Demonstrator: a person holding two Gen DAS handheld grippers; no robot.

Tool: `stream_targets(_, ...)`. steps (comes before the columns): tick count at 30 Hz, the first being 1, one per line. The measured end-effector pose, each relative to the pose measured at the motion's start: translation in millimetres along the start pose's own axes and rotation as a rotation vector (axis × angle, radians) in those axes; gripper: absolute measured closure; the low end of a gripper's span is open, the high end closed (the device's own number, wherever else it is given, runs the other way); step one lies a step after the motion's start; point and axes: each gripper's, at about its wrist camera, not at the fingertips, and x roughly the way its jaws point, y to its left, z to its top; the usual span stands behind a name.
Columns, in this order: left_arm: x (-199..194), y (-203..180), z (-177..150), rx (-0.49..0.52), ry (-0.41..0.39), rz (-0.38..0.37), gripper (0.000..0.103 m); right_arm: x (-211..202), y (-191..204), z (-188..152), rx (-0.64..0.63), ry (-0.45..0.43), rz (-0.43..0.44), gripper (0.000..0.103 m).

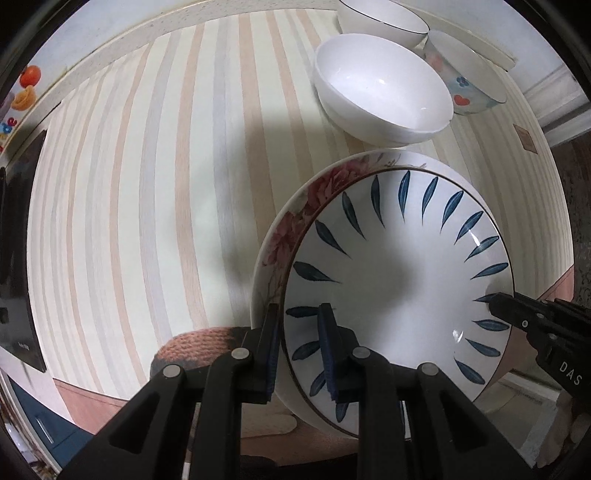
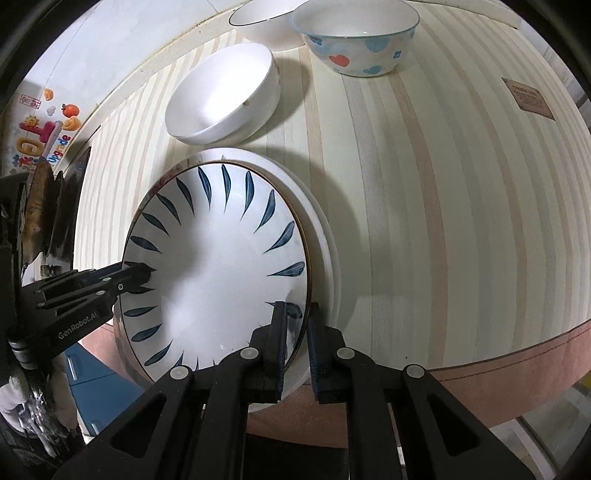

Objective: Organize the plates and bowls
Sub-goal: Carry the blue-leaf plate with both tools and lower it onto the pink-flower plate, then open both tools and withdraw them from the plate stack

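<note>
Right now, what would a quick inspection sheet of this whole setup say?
Surface: striped tablecloth with a pink border.
Job's things: blue-leaf plate sits on a floral plate; behind them a plain white bowl, a heart-patterned bowl and a dark-rimmed white bowl.
Clutter: brown label on the cloth.
Grippers: left gripper and right gripper each straddle the blue-leaf plate's rim on opposite sides; whether they clamp it cannot be told.
Cables: nothing seen.
Surroundings: colourful stickers on the wall, blue cabinet below the table edge.
</note>
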Motion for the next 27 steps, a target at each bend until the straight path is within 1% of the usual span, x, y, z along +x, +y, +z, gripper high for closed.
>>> stream_targets(6,-6.4,5.0,-10.3,-0.010,-0.010,0.012,0.085,-7.1,1.6,-3.0,0.012,-0.010,-0.012,0.089)
stream_targets(8,-13.9,7.6,-14.7,-0.012,-0.021,0.013,0.085,-11.7,3.8,-4.7,0.013,-0.019,-0.012,0.089)
stream_targets(11,-33.5,9.6,-29.9,-0.009,-0.054,0.002,0.085,-24.2,12.0,-11.3,0.004,-0.037,-0.039,0.089)
stream_targets(13,-50.0,9.2,-40.8,-0.001,-0.083,0.000,0.085,-38.5,22.5,-21.4,-0.010,-0.054,-0.049,0.089)
stream_targets(15,-69.4,10.5,-52.7,0.008,-0.116,0.005,0.085,-48.5,34.7,-31.4,-0.015,-0.065,-0.062,0.086)
stream_targets(17,-91.2,12.1,-64.4,0.012,-0.152,-0.006,0.085,-65.4,46.2,-45.4,-0.015,-0.085,-0.056,0.078)
stream_targets(19,-113.6,15.7,-76.9,0.017,-0.185,-0.008,0.085,-83.9,49.9,-59.8,-0.016,-0.111,-0.056,0.074)
stream_targets(23,-147.7,11.9,-95.9,0.028,-0.225,-0.038,0.085,-119.3,68.2,-90.1,-0.015,-0.170,-0.051,0.074)
stream_targets(27,-165.5,10.6,-113.8,0.053,-0.245,-0.067,0.085,-150.8,82.0,-119.8,-0.015,-0.212,-0.043,0.074)
